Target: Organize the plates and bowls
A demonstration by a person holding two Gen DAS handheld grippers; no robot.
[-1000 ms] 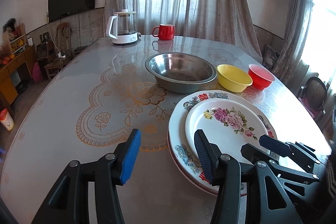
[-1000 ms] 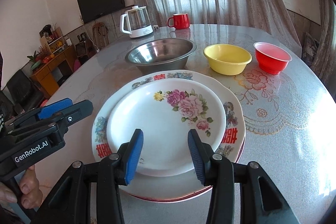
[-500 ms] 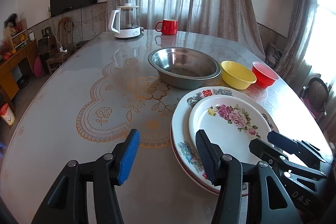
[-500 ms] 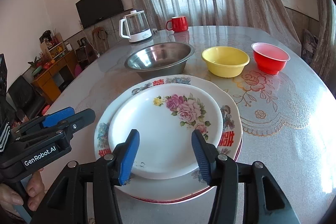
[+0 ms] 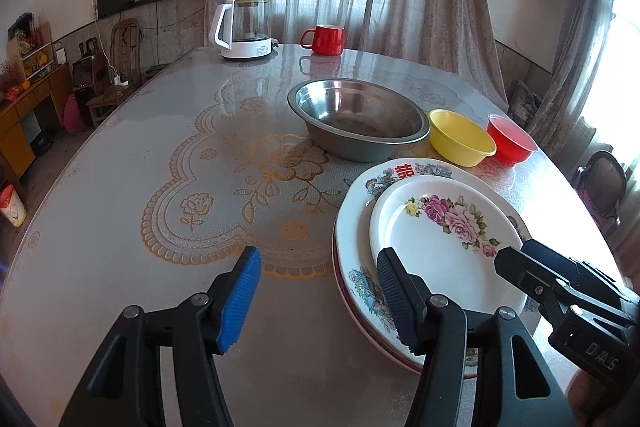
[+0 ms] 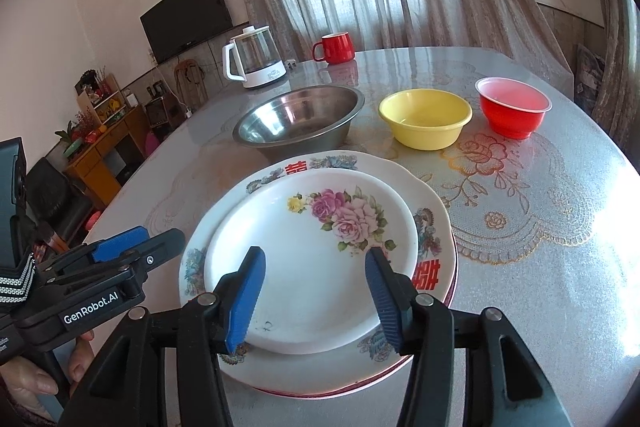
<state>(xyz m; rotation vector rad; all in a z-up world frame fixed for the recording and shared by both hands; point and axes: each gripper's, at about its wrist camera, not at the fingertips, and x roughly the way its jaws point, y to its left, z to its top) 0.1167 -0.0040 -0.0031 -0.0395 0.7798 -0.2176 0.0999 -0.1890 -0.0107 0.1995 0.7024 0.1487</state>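
A small white plate with pink roses [image 6: 316, 251] lay on top of a larger white plate with a floral rim and red characters [image 6: 430, 223], and a thin red edge under that hinted at a third plate, mostly hidden. The stack sat at the near side of the round desk with a gold flower-patterned cover [image 5: 168, 163]. Beyond it stood a row of bowls: a wide stainless steel bowl [image 6: 298, 121], just touching or nearly touching the big plate's far rim, then a yellow plastic bowl [image 6: 426, 119] and a red plastic bowl [image 6: 512, 111], each apart from the next.

The right gripper [image 6: 316, 301] hovered over the near part of the rose plate, its blue-padded fingers [image 6: 244, 301] half spread and holding nothing; whether they touched the plate could not be told. The left gripper [image 5: 320, 297] hung at the stack's left edge, its jaws opening, empty, one finger over bare desk, the other over the big plate's rim. A hand [image 6: 36, 379] under it was cut off by the frame.

At the far edge stood a white-based glass kettle [image 5: 244, 27] and a red mug [image 5: 326, 39].
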